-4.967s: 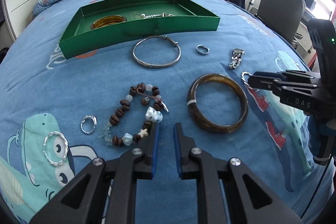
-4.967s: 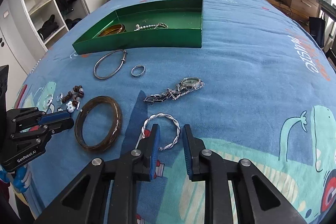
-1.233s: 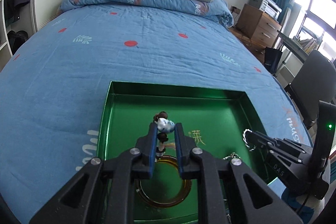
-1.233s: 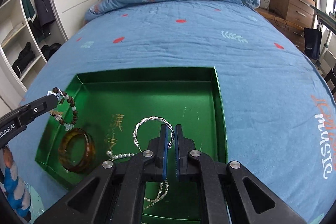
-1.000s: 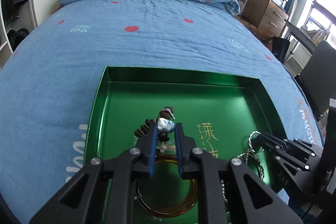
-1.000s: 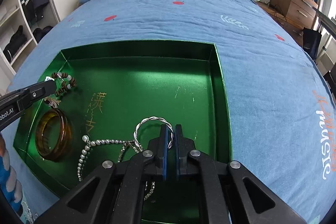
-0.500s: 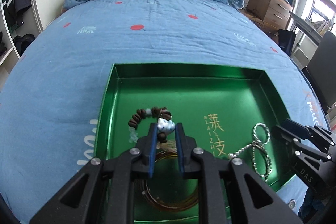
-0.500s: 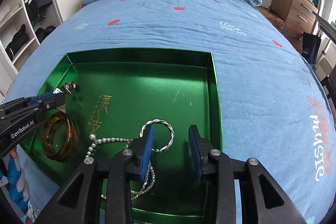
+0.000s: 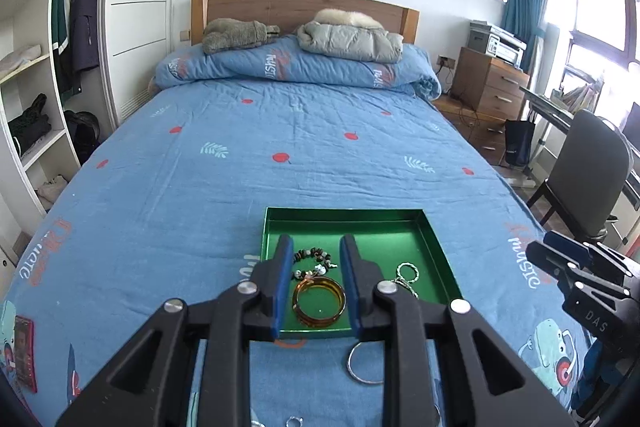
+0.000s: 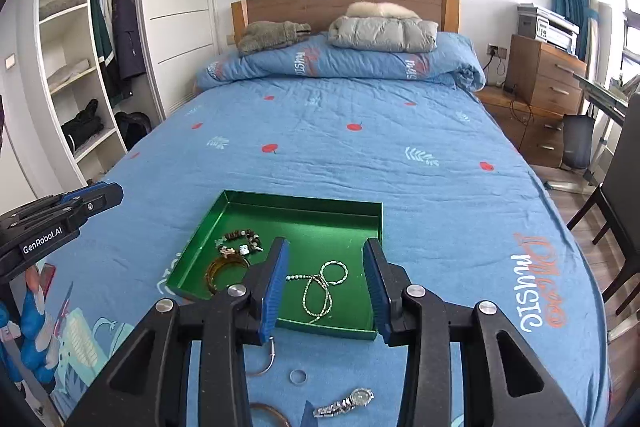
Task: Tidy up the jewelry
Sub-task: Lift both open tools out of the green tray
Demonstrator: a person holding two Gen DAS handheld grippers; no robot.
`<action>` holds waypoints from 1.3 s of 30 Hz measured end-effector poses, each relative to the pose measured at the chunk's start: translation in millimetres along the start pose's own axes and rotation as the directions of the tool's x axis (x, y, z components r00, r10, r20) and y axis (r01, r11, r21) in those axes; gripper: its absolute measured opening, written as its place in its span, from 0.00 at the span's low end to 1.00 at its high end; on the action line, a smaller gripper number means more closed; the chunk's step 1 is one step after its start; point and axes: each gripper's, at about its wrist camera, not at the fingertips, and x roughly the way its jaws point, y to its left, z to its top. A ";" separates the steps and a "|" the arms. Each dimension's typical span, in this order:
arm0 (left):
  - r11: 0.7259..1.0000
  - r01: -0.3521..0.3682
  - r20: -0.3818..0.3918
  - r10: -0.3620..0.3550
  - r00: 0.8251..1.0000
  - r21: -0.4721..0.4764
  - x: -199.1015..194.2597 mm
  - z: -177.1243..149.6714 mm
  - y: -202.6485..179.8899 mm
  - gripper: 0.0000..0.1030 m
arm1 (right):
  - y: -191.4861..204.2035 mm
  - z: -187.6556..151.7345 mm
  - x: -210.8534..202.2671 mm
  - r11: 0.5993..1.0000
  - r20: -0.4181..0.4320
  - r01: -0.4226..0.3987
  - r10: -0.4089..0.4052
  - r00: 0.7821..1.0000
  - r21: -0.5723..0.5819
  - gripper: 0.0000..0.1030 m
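Both hand-held grippers gape above green tray (image 10: 360, 205).

The left gripper (image 9: 314, 283) hung over the near end of the green tray (image 9: 436, 251) on the bed (image 9: 256, 163), jaws spread wide and holding nothing. Inside the tray sat an amber bangle (image 9: 319, 301), a brown beaded bracelet (image 9: 314, 259) just behind it, and a twisted silver bangle (image 9: 407, 271) off to the right. A plain silver bangle (image 9: 362, 365) lay on the blanket just outside the tray's near wall. The right gripper (image 9: 560, 261) poked in from the right edge.
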 end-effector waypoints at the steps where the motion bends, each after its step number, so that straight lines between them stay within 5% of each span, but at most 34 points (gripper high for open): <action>1: 1.000 0.001 0.016 -0.001 1.000 0.002 -15.7 0.6 1.8 0.22 | 2.0 -1.0 -13.3 1.000 0.011 0.001 -0.001 1.000 -0.005 0.37; 11: 1.000 -0.017 0.149 0.015 0.989 0.008 -161.9 -11.2 30.1 0.22 | 23.0 -11.5 -135.7 1.000 0.129 0.002 0.002 0.992 -0.027 0.37; 21: 0.999 -0.007 0.211 0.000 0.978 0.032 -245.9 -57.2 46.0 0.22 | 34.1 -46.6 -211.7 0.999 0.207 -0.024 0.029 0.978 -0.030 0.37; 28: 0.998 0.009 0.159 -0.018 0.987 0.059 -236.9 -97.4 40.9 0.22 | 18.6 -81.5 -216.5 0.998 0.194 -0.052 0.055 0.979 -0.018 0.37; 39: 0.995 0.070 0.009 -0.071 0.997 0.067 -147.0 -155.6 41.9 0.22 | -17.2 -134.5 -147.1 0.995 0.072 -0.093 0.090 0.993 0.038 0.37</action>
